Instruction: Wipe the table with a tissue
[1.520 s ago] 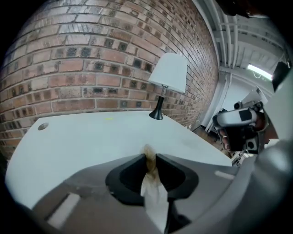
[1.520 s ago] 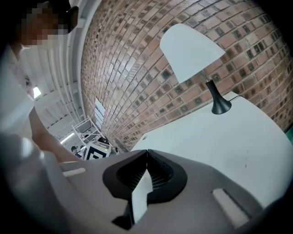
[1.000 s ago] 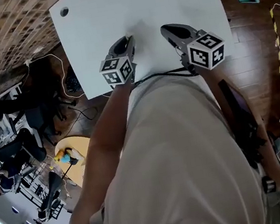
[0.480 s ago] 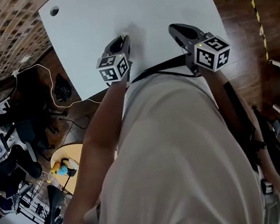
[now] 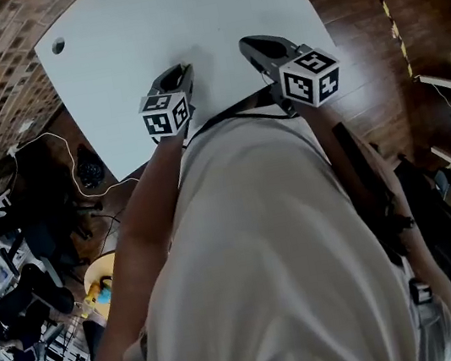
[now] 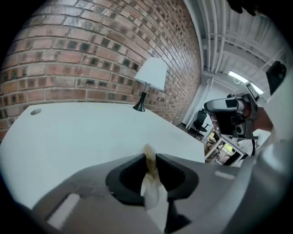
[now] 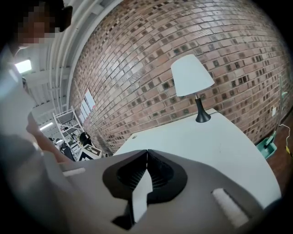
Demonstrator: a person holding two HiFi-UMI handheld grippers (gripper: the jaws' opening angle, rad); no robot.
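My left gripper (image 5: 183, 69) hovers over the near edge of the white table (image 5: 180, 11). In the left gripper view it (image 6: 149, 156) is shut on a crumpled white tissue (image 6: 154, 189). The tissue's brown-stained tip pokes out past the jaws. My right gripper (image 5: 247, 43) hangs beside it to the right, also above the near edge. In the right gripper view its jaws (image 7: 147, 151) meet at the tips with nothing between them. Whether the tissue touches the tabletop is hidden.
A lamp with a white shade (image 6: 151, 75) stands at the table's far side by the brick wall (image 6: 91, 50). A round cable hole (image 5: 58, 46) sits in the left corner. Dark wooden floor (image 5: 365, 40) lies to the right, cables and chairs (image 5: 50, 205) to the left.
Both grippers have slid a little leftward in the head view, staying over the near edge of the table. The tissue stays clamped in the left one.
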